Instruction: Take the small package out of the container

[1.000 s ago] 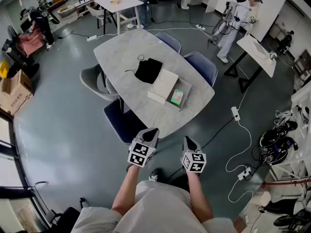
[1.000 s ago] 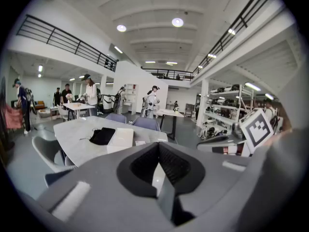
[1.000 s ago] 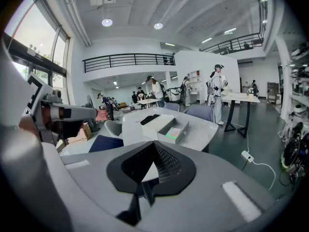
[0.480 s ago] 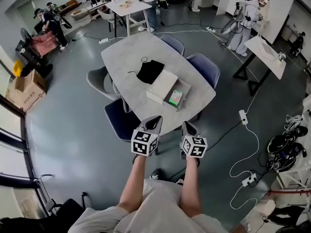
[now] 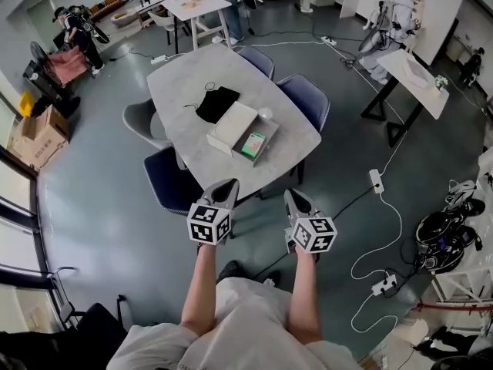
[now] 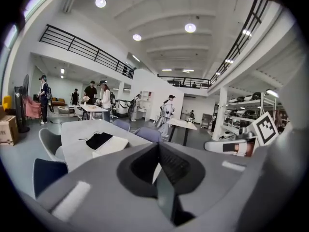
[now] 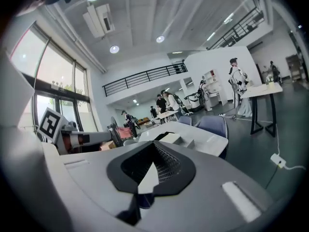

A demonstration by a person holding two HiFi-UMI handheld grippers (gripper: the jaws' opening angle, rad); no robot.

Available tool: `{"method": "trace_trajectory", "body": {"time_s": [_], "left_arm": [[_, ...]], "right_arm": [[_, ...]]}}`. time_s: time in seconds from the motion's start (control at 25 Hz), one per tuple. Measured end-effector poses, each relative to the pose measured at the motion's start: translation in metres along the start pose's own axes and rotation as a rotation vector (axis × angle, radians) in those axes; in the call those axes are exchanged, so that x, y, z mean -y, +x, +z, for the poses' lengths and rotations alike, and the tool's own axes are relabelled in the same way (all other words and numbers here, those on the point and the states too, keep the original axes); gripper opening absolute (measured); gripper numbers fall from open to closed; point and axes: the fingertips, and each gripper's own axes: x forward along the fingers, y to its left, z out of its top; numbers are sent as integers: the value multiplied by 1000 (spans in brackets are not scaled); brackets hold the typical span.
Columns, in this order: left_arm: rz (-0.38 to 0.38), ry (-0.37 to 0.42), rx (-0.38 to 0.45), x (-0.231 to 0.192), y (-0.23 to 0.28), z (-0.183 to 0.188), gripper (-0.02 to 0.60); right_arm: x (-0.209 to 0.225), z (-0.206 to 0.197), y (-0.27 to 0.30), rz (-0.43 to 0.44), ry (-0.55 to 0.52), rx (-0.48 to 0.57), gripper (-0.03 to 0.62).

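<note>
The small package [image 5: 253,145] is made out only as a small green patch in the head view, lying in the open half of the white container [image 5: 231,124] near the middle of the frame; its print cannot be read. It is hidden from both gripper views, where the container is cut off by the gripper bodies. The left hand-held gripper [image 5: 225,192] and the right hand-held gripper [image 5: 294,203] are held side by side in the lower middle of the frame, over the floor [image 5: 92,230] and well apart from the container; the jaws of each are pressed together with nothing between them. A black cloth item [image 5: 216,103] is also carried by the pale grey desk [image 5: 185,75], just beside the container towards the upper left. Blue chairs [image 5: 305,102] are set round the desk. A white power strip [image 5: 375,180] with trailing cable is seen at the right, cardboard boxes [image 5: 35,141] at the left edge, another table [image 5: 192,5] and a person [image 5: 394,18] along the top, and a railed gallery [image 6: 87,47] in the gripper views.
</note>
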Motion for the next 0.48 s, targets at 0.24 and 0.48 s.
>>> {"method": "trace_trajectory", "body": {"time_s": [0.24,0.48], "left_arm": [[4,0,-26,28,18,-9,52],[40,-16,-34,27,54,-7,52]], "right_arm": [[53,5,-29,-18,72,18,3],[84,6,-19,20,3,-57,3]]}}
